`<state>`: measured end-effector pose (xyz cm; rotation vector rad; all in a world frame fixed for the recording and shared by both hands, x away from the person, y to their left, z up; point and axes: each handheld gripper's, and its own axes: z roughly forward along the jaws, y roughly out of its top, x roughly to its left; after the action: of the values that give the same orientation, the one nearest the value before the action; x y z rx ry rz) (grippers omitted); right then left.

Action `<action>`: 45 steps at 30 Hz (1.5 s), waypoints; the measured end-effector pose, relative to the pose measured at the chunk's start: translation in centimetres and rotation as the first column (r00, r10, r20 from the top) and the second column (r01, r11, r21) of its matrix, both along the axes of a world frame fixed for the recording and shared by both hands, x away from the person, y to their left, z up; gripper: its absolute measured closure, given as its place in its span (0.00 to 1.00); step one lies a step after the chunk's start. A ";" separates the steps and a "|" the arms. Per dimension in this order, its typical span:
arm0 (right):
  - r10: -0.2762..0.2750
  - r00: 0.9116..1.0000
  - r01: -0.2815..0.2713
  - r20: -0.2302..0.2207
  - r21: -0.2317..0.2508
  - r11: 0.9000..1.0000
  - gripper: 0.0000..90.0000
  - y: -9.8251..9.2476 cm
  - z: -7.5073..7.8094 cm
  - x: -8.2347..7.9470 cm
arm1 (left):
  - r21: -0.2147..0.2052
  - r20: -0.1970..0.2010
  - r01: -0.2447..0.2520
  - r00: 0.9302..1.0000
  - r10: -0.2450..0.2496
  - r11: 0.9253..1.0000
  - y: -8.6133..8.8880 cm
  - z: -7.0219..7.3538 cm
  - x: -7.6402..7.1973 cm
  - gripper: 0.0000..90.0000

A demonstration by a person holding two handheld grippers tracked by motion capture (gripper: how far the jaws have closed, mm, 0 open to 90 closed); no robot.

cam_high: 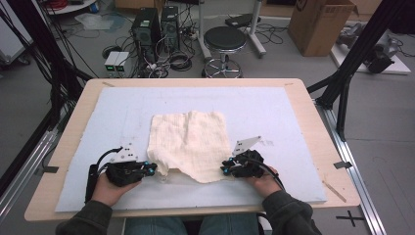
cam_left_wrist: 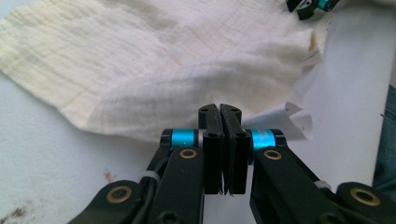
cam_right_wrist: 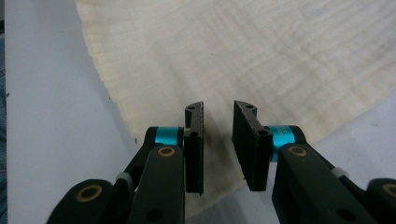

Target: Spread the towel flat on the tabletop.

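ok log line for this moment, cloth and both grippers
cloth: cream, rumpled, on blue mat | left gripper: shut at near-left edge, grip unclear | right gripper: open over near-right edge

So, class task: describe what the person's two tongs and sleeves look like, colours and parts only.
Both the left tongs and the right tongs are black, with flat black jaws, bright blue cylinders beside them and brass-coloured pivot rivets. Each carries a grey three-cornered plate on top and trails a black cable. The person's sleeves are dark olive-grey.
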<state>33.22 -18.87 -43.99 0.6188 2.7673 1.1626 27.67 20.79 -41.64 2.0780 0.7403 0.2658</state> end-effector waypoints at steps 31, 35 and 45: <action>0.118 0.993 -0.118 0.001 -0.032 0.992 0.99 -1.4 0.4 -0.8 | 0.073 -0.128 0.071 0.990 -0.062 0.995 0.1 -2.0 -0.2 0.76; 0.141 0.990 -0.141 -0.013 -0.031 0.990 0.99 -1.8 0.5 -1.1 | 0.073 -0.123 0.071 0.991 -0.062 0.995 0.1 -2.0 -0.2 0.77; 0.146 0.989 -0.146 -0.016 -0.024 0.989 0.99 -2.7 0.8 -2.6 | 0.073 -0.121 0.082 0.990 -0.073 0.994 -0.1 -2.0 -0.2 0.75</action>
<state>30.62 -21.61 -43.16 0.4298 2.8766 1.1514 27.45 20.66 -43.61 2.2062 0.7278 0.1301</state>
